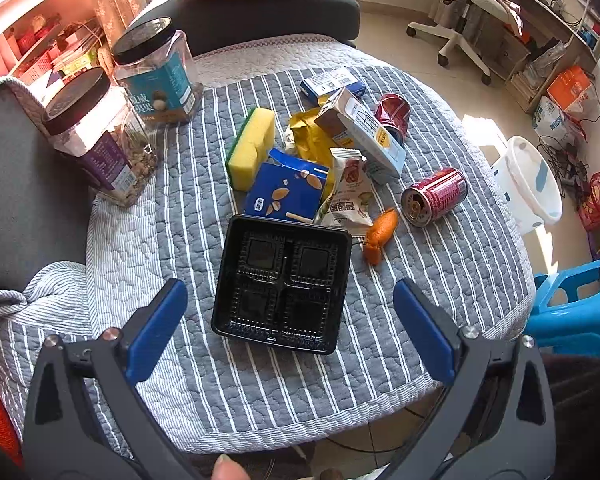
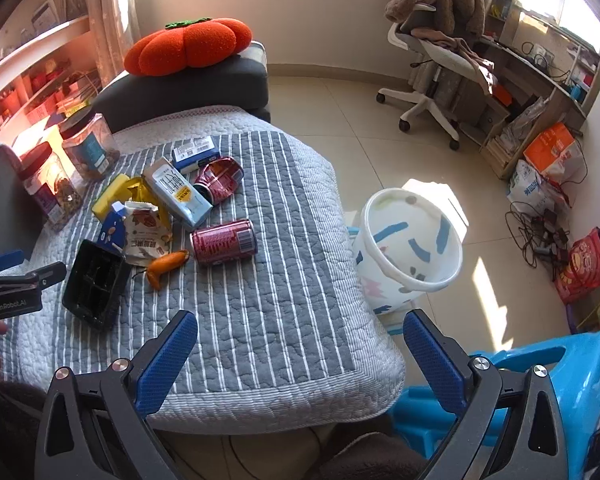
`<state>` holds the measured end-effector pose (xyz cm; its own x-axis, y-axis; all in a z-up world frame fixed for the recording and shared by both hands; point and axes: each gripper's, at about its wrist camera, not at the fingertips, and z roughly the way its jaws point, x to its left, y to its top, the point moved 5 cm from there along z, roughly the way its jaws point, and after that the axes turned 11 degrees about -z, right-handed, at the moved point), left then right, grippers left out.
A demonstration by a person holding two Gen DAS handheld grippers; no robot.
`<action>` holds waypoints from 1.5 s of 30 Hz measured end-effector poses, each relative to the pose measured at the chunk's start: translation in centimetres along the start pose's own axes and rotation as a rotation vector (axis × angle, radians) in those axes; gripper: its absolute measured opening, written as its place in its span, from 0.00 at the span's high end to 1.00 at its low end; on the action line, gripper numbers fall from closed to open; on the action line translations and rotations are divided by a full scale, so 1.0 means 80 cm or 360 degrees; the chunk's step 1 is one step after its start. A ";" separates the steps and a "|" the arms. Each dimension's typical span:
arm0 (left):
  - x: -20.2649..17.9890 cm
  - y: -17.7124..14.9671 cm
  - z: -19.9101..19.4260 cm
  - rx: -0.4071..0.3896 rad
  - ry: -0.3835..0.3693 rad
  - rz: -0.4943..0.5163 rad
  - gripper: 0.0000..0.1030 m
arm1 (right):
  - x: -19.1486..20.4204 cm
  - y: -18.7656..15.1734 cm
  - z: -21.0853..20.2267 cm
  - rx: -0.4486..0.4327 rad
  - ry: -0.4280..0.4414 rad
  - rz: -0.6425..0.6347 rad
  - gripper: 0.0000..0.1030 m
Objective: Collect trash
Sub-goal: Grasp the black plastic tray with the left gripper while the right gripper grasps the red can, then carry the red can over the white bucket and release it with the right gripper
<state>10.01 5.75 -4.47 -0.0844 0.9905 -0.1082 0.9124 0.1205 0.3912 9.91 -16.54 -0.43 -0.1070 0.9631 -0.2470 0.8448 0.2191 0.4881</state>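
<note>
Left gripper [image 1: 290, 308] jaws spread wide, empty; right gripper [image 2: 300, 340] likewise spread, seemingly held level

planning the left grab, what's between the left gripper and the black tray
Nothing but bare striped quilt. In the left wrist view the open left gripper hangs just short of the black tray, whose near edge sits between its fingers.

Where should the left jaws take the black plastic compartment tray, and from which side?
Probably the near rim wall of the black plastic compartment tray, approached from the person's side. It lies flat, open side up, wider than a rim pinch needs, directly ahead of the open left gripper, with that edge unobstructed.
</note>
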 end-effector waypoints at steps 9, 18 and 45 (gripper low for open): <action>0.036 0.007 0.060 0.0251 -0.0108 -0.0162 0.04 | 0.018 0.032 0.079 0.0238 0.0159 -0.0097 0.00; 0.029 0.013 0.092 0.0345 -0.0278 -0.0086 0.35 | 0.042 0.053 0.192 0.0477 0.0379 -0.0019 0.00; -0.001 0.008 0.114 0.0402 -0.0194 0.0147 0.94 | 0.130 0.110 0.306 0.0595 0.0489 -0.0109 0.13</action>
<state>14.22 5.14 -12.55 0.0385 0.9795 -0.1978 0.9861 -0.0051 0.1663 29.03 -8.41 -19.23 -0.2710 0.9624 0.0184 0.9549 0.2664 0.1312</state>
